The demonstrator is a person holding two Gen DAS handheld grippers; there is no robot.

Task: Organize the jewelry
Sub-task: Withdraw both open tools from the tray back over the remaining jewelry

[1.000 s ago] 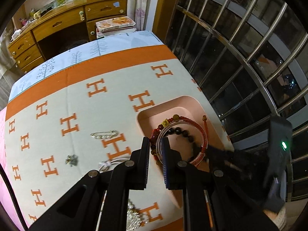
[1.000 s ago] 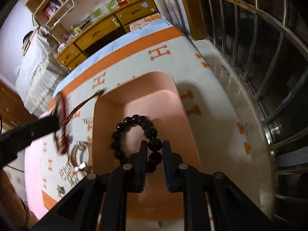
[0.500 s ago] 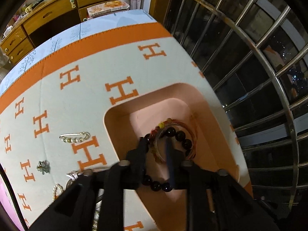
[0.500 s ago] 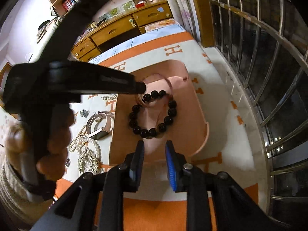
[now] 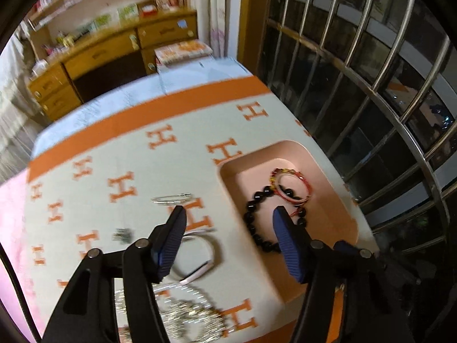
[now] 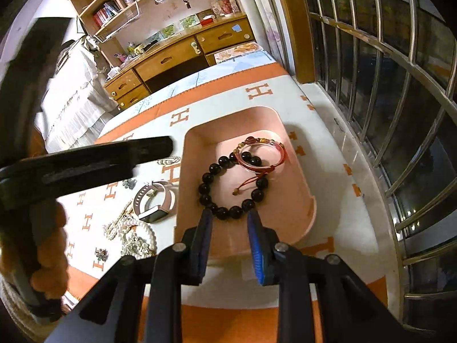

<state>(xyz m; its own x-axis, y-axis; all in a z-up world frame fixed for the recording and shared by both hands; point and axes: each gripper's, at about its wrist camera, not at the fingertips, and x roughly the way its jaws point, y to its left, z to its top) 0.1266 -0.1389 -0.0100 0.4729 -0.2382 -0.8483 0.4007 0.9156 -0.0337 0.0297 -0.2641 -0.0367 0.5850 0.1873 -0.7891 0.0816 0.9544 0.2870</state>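
- The left gripper [image 5: 228, 214] has its fingers [image 5: 171, 237] spread wide apart with nothing between them; they hang over the near-left edge of the pink tray [image 5: 340, 214].
- Just past the right finger of that pair lies the black bead bracelet [image 5: 251, 208] inside the tray, and beyond it the red cord bracelet [image 5: 291, 184], overlapping its far side.
- Under and past the left finger, on the H-patterned cloth [image 5: 128, 157], lie a pale watch [image 5: 200, 254] and a thin silver clasp [image 5: 171, 198]; a sparkly necklace heap [image 5: 188, 320] lies nearer — this view is blurred, so details are unclear.
- The right gripper [image 6: 228, 220] has its fingers [image 6: 257, 245] apart and empty, at the tray's [image 6: 302, 177] near rim, the black bead bracelet [image 6: 228, 188] straight ahead.
- Only the right view shows the red cord bracelet's [image 6: 262, 154] loose knotted tail, the watch's [image 6: 154, 203] dark face and the pearl strands [image 6: 134, 234] — and the left gripper's body [image 6: 85, 163] and hand [image 6: 48, 260] to the left.
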